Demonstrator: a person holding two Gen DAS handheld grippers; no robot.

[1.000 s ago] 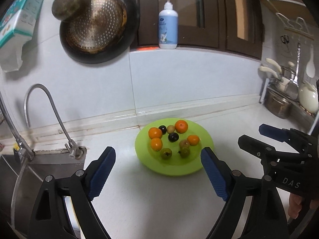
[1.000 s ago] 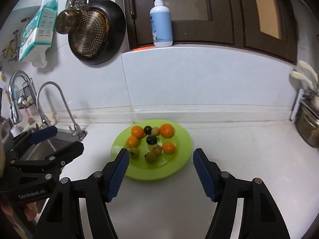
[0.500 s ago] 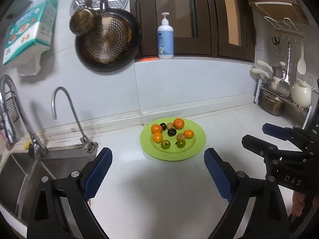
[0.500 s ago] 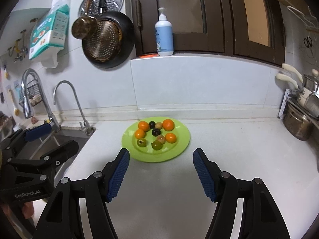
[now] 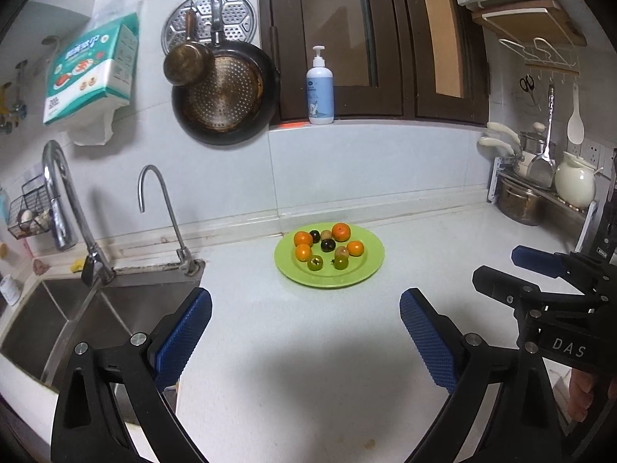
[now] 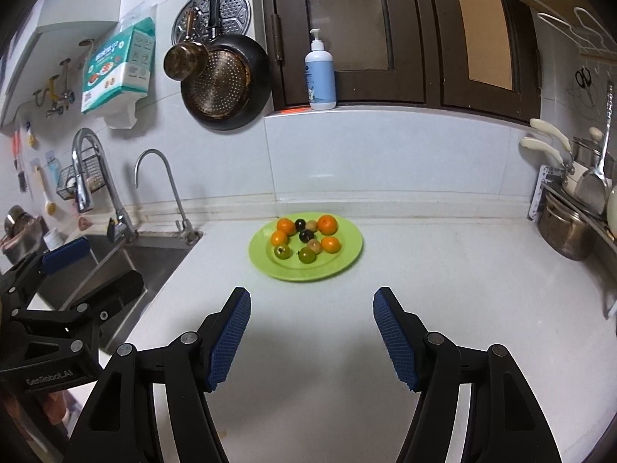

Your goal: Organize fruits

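A lime green plate sits on the white counter near the back wall and holds several small fruits: oranges, dark plums and green ones. It also shows in the right wrist view. My left gripper is open and empty, well in front of the plate. My right gripper is open and empty, also well short of the plate. Each gripper shows at the edge of the other's view.
A steel sink with two taps lies at the left. A rack with pots stands at the right. A soap bottle stands on the window ledge. Pans hang on the wall.
Both grippers have pulled back and up from the plate, which now looks smaller and farther away. Both stay open and empty.
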